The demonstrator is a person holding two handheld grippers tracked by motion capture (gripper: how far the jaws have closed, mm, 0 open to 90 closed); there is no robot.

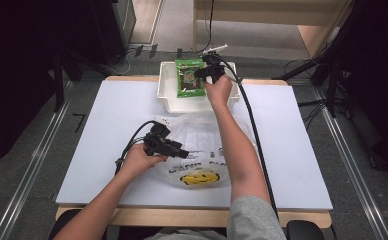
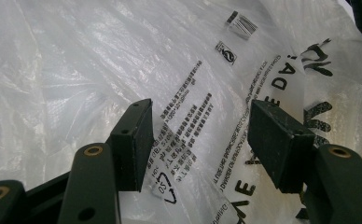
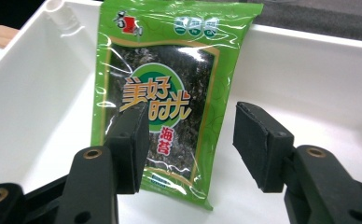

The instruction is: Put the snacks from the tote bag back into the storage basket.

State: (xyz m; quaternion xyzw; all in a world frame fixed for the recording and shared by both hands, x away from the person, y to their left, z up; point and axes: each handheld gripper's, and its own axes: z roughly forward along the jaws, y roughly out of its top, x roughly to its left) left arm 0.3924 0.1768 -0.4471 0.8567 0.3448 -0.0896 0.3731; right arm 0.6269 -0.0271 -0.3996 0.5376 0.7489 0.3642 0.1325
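Grey sleeve at near edge of high view, w/ both forearms coming up from it onto the white table (image 1: 292,150). Left gripper (image 1: 182,152) sits over a crumpled clear plastic bag (image 1: 202,135), near-centre of table; its jaws stand spread, nothing pinched. Left gripper view gets what the high view can't: small black print, a recycling mark, a barcode patch and big black letters on the bag (image 2: 76,70), film lying slack behind and between the two pads, not clamped. High view alone shows the bag's yellow smiley face (image 1: 200,177) on its near side. Right gripper (image 1: 208,70) is at far-centre, over a white bin (image 1: 166,97) at the table's far edge. Jaws spread apart, not pressing on anything. Green snack packet (image 1: 189,77) lies in the bin's left part, leaning up on the far wall. Right gripper view shows packet (image 3: 163,107) close: orange characters, dark window of seaweed-like stuff, glossy wrap; left pad overlaps it in the pic, whether touching can't tell. Bin wall (image 3: 309,70) bare to the right. Count: 2 grippers, 1 bag, 1 bin, 1 packet, 1 table.
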